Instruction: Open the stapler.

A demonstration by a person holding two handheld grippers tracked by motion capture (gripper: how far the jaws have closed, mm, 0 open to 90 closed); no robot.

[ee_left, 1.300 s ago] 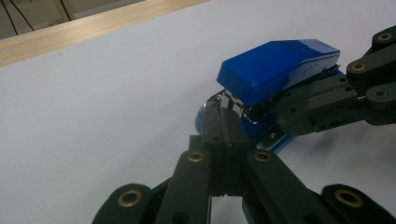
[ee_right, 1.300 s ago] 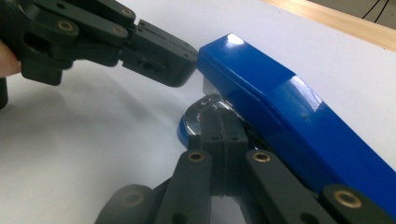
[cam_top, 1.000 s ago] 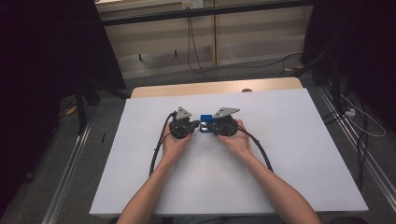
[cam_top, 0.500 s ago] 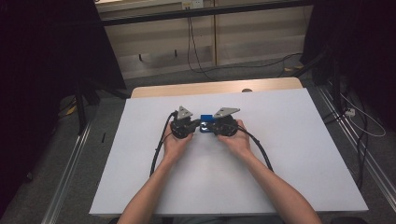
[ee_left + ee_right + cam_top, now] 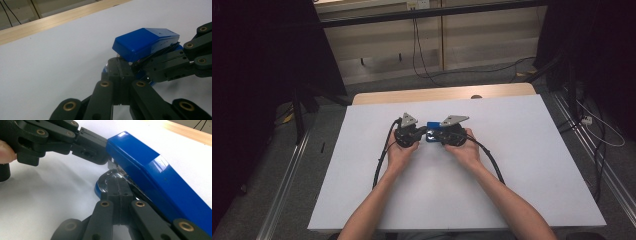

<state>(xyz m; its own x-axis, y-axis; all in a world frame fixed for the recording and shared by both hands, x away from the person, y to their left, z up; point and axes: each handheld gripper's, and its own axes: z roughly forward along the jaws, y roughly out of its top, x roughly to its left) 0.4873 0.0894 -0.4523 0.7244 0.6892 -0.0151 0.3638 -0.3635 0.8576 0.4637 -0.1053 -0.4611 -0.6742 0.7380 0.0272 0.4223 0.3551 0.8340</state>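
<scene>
Both my forearms reach in from the bottom, hands side by side mid-counter. Left tongs (image 5: 421, 134) point right, jaws pressed together. Right tongs (image 5: 435, 135) point left, jaws pressed together too. Tips meet nose to nose, cables trailing back along my wrists.

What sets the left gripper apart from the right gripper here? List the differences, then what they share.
The left gripper meets the blue stapler from the left in the high view, the right gripper from the right. From above, the left gripper's plate looks narrow and upright, while the right gripper's plate looks wider and flatter. Both have jaws shut, tips at the stapler, above the white table.
</scene>
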